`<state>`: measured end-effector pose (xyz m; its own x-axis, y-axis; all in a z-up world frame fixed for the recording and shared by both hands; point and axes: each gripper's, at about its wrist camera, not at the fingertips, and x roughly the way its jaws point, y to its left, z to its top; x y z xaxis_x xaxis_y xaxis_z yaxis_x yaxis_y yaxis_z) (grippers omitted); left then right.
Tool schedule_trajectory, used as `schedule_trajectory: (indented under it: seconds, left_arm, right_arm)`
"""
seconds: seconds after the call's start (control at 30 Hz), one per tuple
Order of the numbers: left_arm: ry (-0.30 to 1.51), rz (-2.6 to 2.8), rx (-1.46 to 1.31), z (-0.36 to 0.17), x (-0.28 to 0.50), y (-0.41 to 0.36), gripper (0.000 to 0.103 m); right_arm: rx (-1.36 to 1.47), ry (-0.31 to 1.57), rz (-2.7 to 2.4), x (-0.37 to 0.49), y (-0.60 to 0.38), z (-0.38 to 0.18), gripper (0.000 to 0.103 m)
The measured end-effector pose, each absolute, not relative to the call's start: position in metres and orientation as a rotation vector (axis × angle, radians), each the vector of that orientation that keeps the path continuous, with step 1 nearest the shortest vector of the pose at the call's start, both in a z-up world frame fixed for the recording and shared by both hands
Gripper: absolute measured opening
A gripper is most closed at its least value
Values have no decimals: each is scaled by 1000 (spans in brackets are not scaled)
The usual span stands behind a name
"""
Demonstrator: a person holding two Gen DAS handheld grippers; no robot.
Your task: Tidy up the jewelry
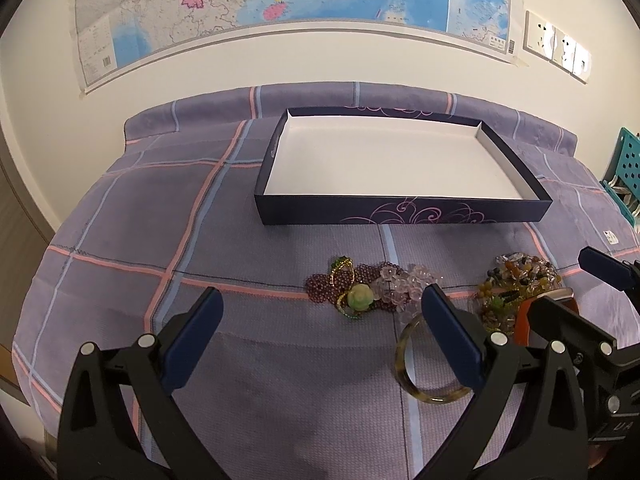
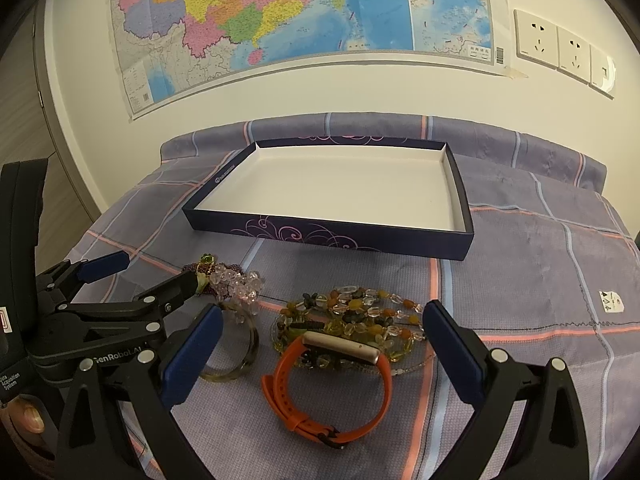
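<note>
Several pieces of jewelry lie on the cloth in front of a shallow dark blue box with a white, bare floor. My left gripper is open, low over a purple bead bracelet with a green flower charm and pink crystal beads. A translucent olive bangle lies by its right finger. My right gripper is open around an orange watch, which rests on a mixed amber bead necklace.
A purple checked cloth covers the table, which stands against a wall with a map and sockets. A teal crate stands at the right. A thumb shows on the left handle.
</note>
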<state>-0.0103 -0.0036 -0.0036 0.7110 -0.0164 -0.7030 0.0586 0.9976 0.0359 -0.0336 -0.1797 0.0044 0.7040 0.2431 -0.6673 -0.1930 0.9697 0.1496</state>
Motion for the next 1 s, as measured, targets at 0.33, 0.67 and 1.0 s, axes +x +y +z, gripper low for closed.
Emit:
schedule_trajectory:
  seconds: [0.33,0.67,1.0]
  left_arm:
    - [791,-75,54,-8,-11,-4,98]
    - [851,-190,66,-21,-11,-8,83]
    - [906,-341,94,-31,-19,-24,56]
  right_arm:
    - [71,761,242,-35,-183,3,96]
    - [102,804,223,-43,-205,-10,96]
    - [149,880,281,-53,-216,-23,57]
